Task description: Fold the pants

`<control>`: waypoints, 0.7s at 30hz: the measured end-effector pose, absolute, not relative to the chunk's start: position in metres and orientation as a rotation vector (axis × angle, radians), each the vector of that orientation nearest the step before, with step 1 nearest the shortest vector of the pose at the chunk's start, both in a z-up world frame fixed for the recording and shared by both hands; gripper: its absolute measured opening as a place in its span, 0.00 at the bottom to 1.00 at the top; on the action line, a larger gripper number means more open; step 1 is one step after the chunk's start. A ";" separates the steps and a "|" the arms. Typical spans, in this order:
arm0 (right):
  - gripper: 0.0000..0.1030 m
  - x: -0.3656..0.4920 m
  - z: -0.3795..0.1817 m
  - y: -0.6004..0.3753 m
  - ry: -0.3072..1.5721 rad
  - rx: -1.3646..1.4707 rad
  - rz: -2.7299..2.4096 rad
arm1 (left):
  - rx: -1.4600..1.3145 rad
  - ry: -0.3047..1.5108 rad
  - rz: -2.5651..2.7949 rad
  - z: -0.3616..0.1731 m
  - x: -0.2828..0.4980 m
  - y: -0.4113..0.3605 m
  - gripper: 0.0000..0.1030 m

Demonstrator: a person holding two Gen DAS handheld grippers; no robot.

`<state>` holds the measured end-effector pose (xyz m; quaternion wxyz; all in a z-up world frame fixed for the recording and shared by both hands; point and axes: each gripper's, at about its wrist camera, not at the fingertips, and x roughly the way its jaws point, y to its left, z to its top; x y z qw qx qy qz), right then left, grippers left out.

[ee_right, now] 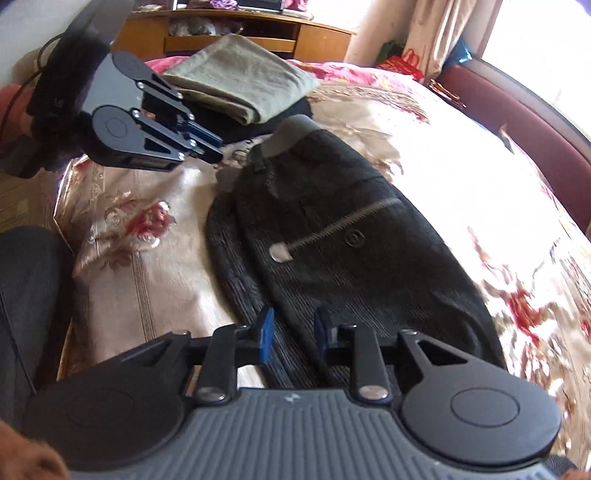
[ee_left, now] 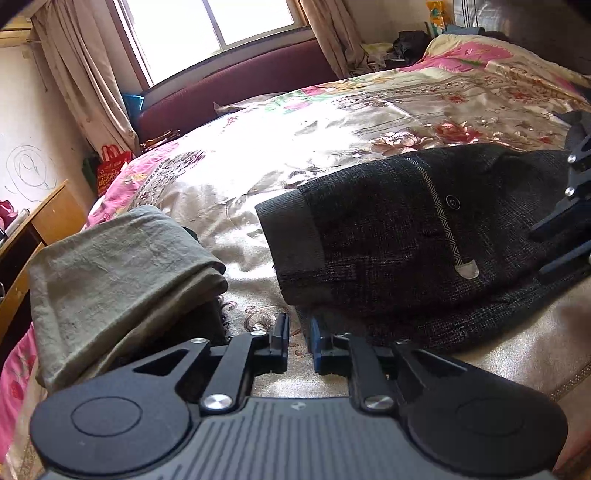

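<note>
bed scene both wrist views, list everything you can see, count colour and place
pants: one pair, dark, lying folded on the bed, nearest the grippers
folded cloth: one, grey-green, stacked on something dark at the bed's edge
bedspread: one, cream and pink floral, covering the bed
headboard: one, maroon, under the window
window: one, bright, behind the bed
curtains: beige, either side of the window
desk: one, wooden, beyond the folded cloth
red bag: one, on the floor by the curtain
left gripper: black with blue pads, open, over the bedspread
right gripper: black with blue pads, open, over the pants
</note>
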<state>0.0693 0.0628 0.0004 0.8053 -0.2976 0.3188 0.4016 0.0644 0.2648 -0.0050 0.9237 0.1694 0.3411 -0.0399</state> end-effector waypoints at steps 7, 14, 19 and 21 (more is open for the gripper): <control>0.28 0.079 -0.024 0.122 0.600 -0.661 0.894 | 0.309 0.704 -0.091 -0.010 0.055 0.272 0.48; 0.24 0.082 -0.035 0.133 0.555 -0.718 0.842 | 0.288 0.683 -0.124 -0.006 0.053 0.271 0.50; 0.33 0.064 -0.032 0.136 0.501 -0.778 0.876 | 0.262 0.680 -0.125 -0.007 0.063 0.275 0.50; 0.32 0.067 -0.040 0.141 0.499 -0.793 0.844 | 0.242 0.678 -0.130 -0.007 0.069 0.279 0.52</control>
